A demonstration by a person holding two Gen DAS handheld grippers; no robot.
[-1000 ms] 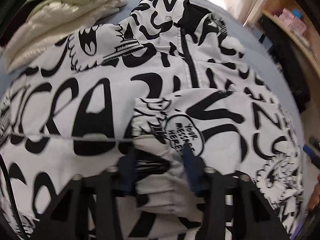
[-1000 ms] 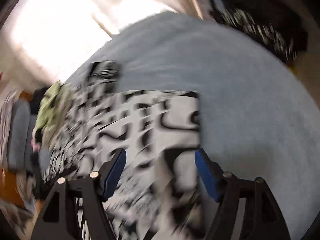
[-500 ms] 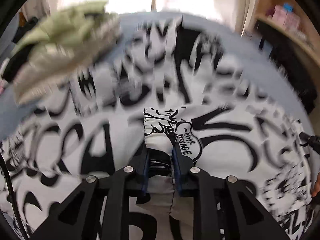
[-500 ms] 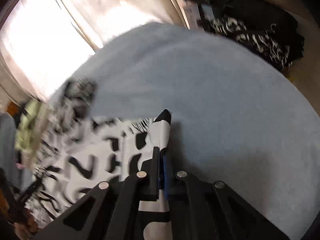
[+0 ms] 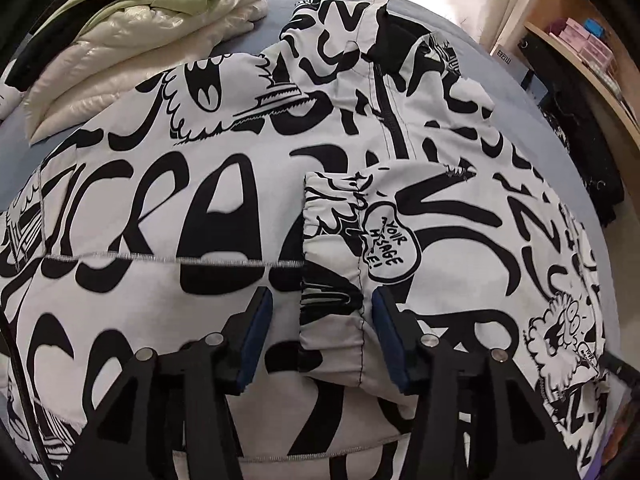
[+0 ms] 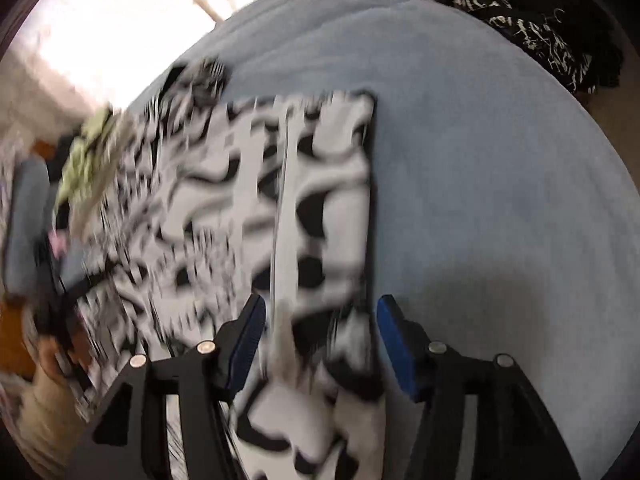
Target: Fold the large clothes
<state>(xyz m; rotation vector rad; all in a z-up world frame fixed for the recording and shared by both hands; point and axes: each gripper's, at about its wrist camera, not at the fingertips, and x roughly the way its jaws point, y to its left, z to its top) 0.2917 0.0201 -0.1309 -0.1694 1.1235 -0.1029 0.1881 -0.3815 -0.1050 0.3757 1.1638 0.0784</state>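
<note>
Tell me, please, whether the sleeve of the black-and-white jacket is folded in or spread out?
Folded in: the sleeve lies across the front of the jacket, its cuff between the open left claw.

Bedroom: blue bed (image 6: 500, 160), stacked jackets (image 5: 132, 40), curtained window (image 6: 120, 20).

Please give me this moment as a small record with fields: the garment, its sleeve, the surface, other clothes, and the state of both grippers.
garment: black-and-white printed jacket, spread flat, zipper side up
sleeve: sleeve cuff folded across the jacket front, lying between the open fingers
surface: blue-grey bed cover
other clothes: folded cream and green jackets stacked beyond the jacket; dark clothes pile past the bed edge
left gripper: open, over the cuff
right gripper: open, over the jacket edge; view blurred
</note>
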